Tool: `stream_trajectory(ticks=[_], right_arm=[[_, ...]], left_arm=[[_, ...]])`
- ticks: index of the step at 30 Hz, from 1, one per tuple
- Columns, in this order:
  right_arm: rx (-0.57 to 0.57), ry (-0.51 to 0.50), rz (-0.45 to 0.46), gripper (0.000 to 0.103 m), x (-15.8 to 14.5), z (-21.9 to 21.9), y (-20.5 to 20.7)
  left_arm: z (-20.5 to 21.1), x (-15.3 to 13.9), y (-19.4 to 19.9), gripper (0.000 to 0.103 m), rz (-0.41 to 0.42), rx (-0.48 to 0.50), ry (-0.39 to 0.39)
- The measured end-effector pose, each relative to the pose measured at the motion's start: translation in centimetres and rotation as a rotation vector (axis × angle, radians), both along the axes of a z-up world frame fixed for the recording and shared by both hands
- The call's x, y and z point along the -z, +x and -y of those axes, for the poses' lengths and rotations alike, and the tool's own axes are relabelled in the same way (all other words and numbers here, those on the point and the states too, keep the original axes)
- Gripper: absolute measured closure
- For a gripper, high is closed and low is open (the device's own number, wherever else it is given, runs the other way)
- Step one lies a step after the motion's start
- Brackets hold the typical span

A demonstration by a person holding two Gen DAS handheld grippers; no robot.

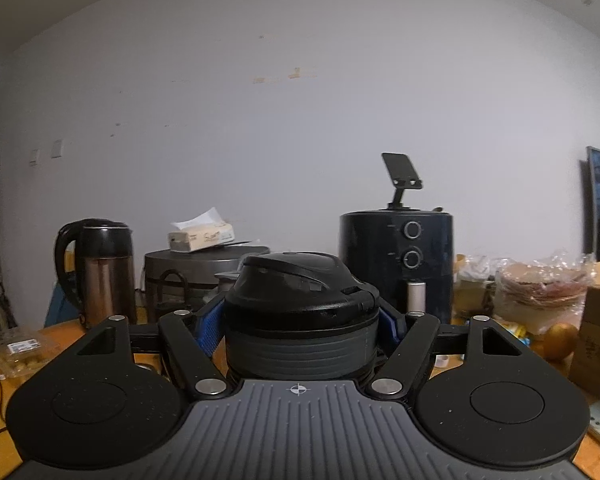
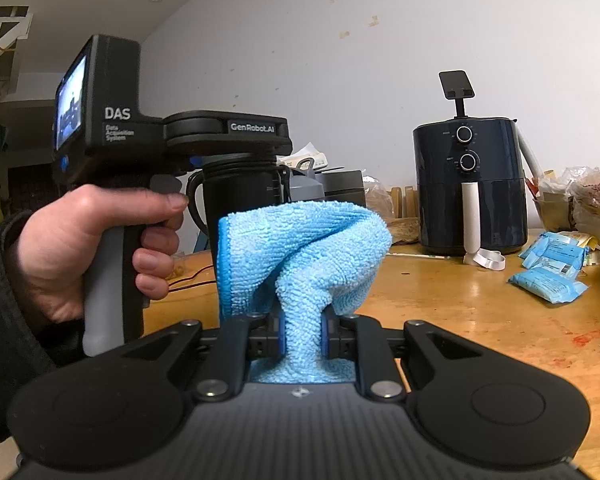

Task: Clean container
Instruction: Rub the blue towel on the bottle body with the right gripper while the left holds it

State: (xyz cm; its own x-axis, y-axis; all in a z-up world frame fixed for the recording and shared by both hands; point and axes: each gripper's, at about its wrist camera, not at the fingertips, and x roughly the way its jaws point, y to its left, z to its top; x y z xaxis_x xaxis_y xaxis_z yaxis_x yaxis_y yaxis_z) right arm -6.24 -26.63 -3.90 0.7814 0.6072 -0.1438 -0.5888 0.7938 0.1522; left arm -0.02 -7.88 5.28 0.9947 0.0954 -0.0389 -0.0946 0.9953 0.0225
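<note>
Two grippers at work above a wooden tabletop (image 2: 480,300): the left gripper (image 1: 300,320) has its fingers clamped around a black lidded bottle (image 1: 300,304), the right gripper (image 2: 302,340) pinches a blue cloth (image 2: 300,256) just beside it.

The wooden tabletop (image 2: 460,308) lies bare to the right of the blue cloth (image 2: 304,256), open for a hand. The back edge is crowded: a kettle (image 1: 100,272), a grey pot (image 1: 192,276) and the dark air fryer (image 2: 470,184). Blue packets (image 2: 548,284) and bags (image 1: 540,284) block the far right. On the left, the hand (image 2: 72,248) and the container (image 1: 300,308) close the way.
</note>
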Motion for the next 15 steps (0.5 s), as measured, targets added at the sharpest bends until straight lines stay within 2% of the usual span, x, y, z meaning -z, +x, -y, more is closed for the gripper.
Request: stream_trajectory(ticks=[15], right_arm=[[-0.011, 0.009, 0.004, 0.090, -0.1, -0.4, 0.0]], left_arm=[[-2.5, 0.4, 0.3, 0.033, 0.007, 0.189, 0.000]])
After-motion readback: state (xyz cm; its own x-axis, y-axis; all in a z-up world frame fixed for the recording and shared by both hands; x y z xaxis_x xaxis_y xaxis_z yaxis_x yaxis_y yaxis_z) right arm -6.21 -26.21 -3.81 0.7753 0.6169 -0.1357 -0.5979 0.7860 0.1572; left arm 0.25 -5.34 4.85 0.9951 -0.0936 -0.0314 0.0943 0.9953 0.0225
